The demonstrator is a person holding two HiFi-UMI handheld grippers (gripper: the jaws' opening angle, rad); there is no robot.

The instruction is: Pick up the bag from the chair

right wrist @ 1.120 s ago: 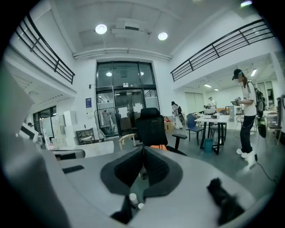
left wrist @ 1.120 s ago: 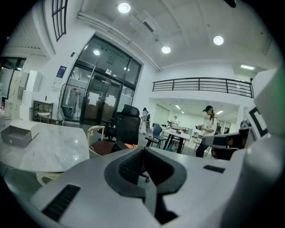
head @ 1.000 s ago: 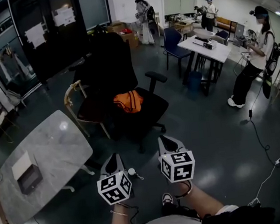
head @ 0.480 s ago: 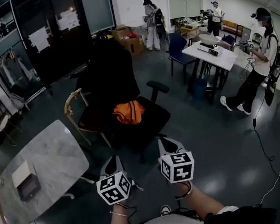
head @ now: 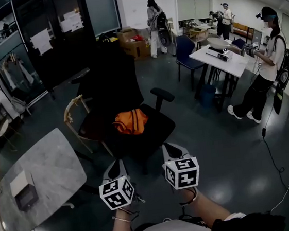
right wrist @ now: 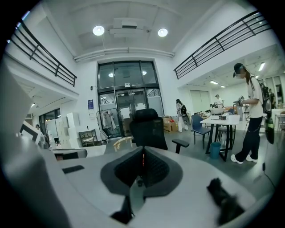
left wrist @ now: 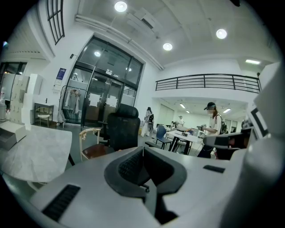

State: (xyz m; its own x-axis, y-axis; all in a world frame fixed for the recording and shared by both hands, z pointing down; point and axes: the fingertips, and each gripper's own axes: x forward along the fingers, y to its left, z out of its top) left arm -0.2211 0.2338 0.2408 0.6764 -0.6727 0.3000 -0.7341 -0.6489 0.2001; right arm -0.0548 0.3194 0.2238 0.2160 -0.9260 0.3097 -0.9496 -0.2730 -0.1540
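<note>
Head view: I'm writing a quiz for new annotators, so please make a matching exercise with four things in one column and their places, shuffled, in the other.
Things:
1. orange bag
2. small box
3. blue chair
4. wooden chair

Places:
A. on the marble table
B. beside the white table
C. on the seat of the black office chair
D. between the office chair and the marble table

Pairs: 1-C, 2-A, 3-B, 4-D
</note>
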